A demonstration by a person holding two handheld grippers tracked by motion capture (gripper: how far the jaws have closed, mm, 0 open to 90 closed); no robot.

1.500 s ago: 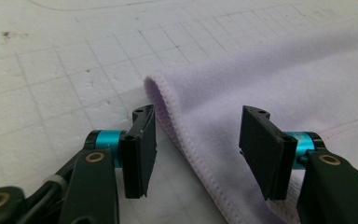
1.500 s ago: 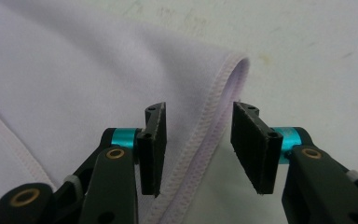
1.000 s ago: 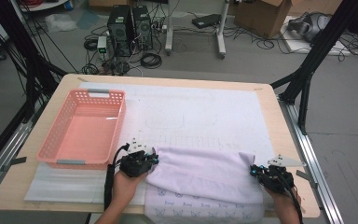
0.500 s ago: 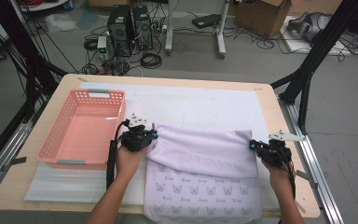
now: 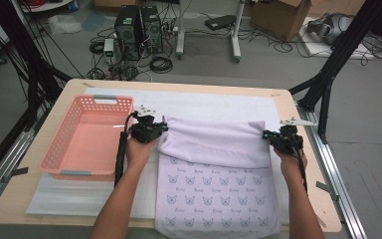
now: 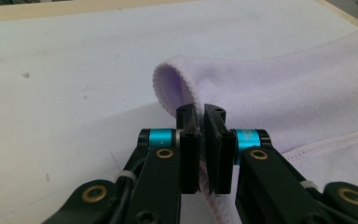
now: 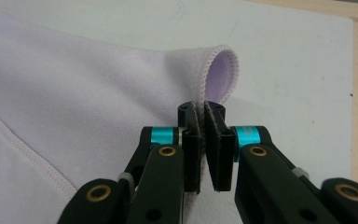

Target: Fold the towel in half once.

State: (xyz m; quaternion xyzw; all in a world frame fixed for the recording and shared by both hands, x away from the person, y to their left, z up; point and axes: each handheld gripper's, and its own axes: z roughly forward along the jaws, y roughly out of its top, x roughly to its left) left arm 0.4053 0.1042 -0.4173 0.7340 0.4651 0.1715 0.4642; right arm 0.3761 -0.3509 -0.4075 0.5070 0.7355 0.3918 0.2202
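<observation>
The counter [image 5: 298, 107] carries a white mat, and on it the lilac cloth [image 5: 214, 144], our landmark, lies with its long axis running toward the person and its near end hanging over the counter edge. A pink basket [image 5: 87, 134] sits just left of the cloth. The left gripper [image 5: 155, 128] pinches the cloth's far left corner, the right gripper [image 5: 272, 137] its far right corner, jaws of both clamped on the hem. The folded edge stretches crosswise between them, both hands equally near, so I judge the fold should continue away from the person.
</observation>
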